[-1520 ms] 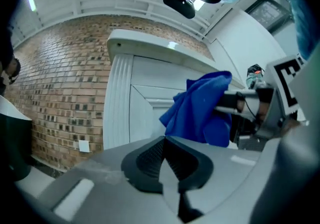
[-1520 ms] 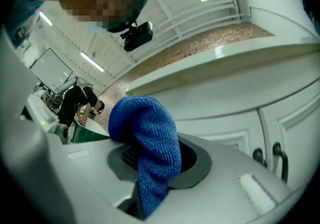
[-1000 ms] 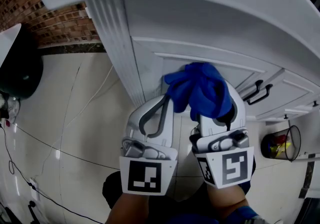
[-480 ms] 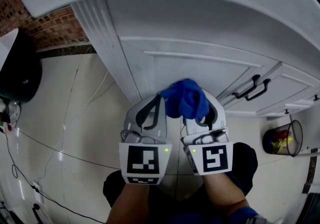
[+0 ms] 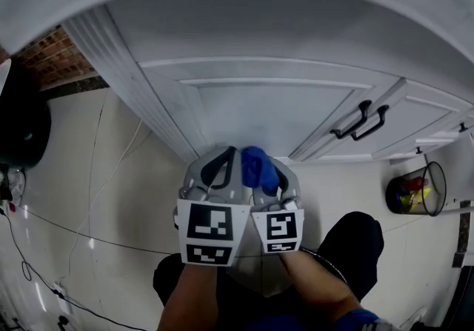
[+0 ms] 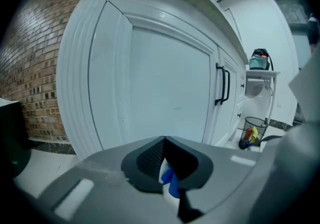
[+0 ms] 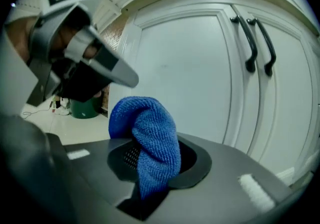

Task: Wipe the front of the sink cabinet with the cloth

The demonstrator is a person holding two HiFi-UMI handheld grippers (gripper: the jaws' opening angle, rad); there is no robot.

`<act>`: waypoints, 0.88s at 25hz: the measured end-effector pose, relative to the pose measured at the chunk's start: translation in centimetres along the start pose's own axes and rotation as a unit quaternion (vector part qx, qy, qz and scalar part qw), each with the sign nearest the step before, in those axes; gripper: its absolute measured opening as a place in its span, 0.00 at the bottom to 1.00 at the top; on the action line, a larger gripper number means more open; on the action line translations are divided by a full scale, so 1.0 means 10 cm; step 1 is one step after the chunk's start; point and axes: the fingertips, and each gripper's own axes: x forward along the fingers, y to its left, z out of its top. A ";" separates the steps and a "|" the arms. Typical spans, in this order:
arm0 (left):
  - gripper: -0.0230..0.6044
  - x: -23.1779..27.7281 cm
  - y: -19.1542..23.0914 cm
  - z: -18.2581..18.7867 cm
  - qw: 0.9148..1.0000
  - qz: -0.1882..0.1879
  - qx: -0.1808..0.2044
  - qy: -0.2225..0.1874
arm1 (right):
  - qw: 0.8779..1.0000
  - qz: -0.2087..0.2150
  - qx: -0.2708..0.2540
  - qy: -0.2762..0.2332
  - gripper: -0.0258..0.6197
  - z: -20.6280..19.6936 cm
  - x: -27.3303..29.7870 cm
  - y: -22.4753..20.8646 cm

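The bunched cloth (image 7: pixel 147 143) lies lengthwise along the jaws, pointing at the cabinet door (image 7: pixel 190 82), near it. The right hand-held gripper (image 7: pixel 150 160) clamps it. The left hand-held gripper (image 6: pixel 164 142), jaws together, sits just beside.

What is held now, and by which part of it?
The right gripper pinches the blue cloth at its lower folds; the bunched rest stands above.

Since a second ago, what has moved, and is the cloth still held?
Both grippers drew back and down from the cabinet door and closed up side by side; the cloth came away with them. Unchanged: the right gripper stays shut on the cloth, and the left gripper stays shut.
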 end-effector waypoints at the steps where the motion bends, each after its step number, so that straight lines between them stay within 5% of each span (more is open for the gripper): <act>1: 0.04 0.01 -0.02 0.01 1.000 -0.003 -0.001 0.000 | 1.000 0.000 0.005 0.017 0.18 -0.14 0.03 0.01; 8: 0.04 0.02 -0.02 -0.02 1.000 -0.008 -0.008 0.010 | 0.996 -0.004 0.010 0.085 0.18 -0.74 0.17 -0.04; 14: 0.04 0.02 -0.04 -0.04 1.000 -0.014 -0.004 0.014 | 0.996 0.007 0.018 0.093 0.18 -0.63 0.07 0.01; 17: 0.04 -0.06 -0.07 0.09 1.000 -0.013 0.016 -0.013 | 0.998 0.025 0.034 0.049 0.18 -0.12 -0.20 0.06; 22: 0.04 -0.39 -0.13 0.65 0.988 -0.015 0.061 -0.140 | 0.992 0.042 0.024 -0.112 0.18 1.37 -0.81 -0.06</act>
